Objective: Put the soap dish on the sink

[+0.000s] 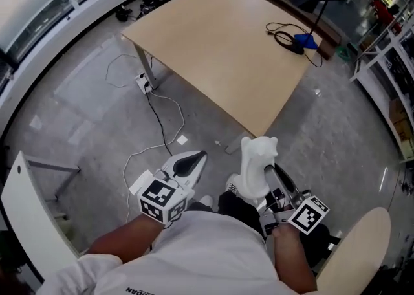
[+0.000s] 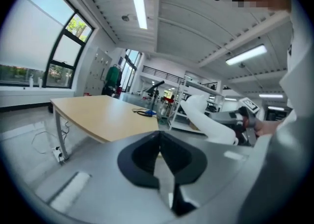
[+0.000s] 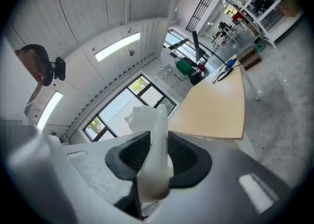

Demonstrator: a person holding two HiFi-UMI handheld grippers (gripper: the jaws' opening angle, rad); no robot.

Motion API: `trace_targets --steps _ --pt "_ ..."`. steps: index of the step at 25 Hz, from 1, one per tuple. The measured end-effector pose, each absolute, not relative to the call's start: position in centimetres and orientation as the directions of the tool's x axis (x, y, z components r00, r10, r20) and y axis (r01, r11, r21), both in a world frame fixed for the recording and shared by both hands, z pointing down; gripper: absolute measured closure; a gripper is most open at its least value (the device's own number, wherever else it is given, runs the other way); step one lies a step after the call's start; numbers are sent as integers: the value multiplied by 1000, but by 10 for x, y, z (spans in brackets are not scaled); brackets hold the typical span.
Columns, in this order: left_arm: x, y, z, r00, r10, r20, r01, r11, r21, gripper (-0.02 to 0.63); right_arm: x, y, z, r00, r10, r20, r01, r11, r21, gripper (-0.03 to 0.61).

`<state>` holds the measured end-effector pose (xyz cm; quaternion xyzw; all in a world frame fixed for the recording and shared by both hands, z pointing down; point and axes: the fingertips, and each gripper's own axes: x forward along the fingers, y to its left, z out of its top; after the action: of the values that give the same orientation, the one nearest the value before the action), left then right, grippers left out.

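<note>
A white, moulded soap dish (image 1: 257,161) stands on edge between the jaws of my right gripper (image 1: 262,190), low in the head view right of centre. In the right gripper view the soap dish (image 3: 153,139) is clamped between the two black pads, and my right gripper (image 3: 158,156) is shut on it. My left gripper (image 1: 189,163) hangs beside it on the left. Its jaws meet with nothing between them in the left gripper view (image 2: 158,144). That view also shows the soap dish (image 2: 208,122) off to the right. No sink is in any view.
A light wooden table (image 1: 220,41) stands ahead, with a black cable (image 1: 288,36) and a blue object (image 1: 306,41) at its far right. Cables (image 1: 155,112) trail over the grey floor below it. Shelving (image 1: 394,74) lines the right side. A round wooden seat (image 1: 362,248) is at bottom right.
</note>
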<state>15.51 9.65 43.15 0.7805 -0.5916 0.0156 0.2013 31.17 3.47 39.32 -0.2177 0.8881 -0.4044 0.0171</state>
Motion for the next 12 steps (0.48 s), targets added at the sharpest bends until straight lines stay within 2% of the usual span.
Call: trace_targets --steps 12 --pt "46 125 427 -52 -963 263 -944 134 303 606 207 11 399 -981 -123 151 -194 642 -742 462"
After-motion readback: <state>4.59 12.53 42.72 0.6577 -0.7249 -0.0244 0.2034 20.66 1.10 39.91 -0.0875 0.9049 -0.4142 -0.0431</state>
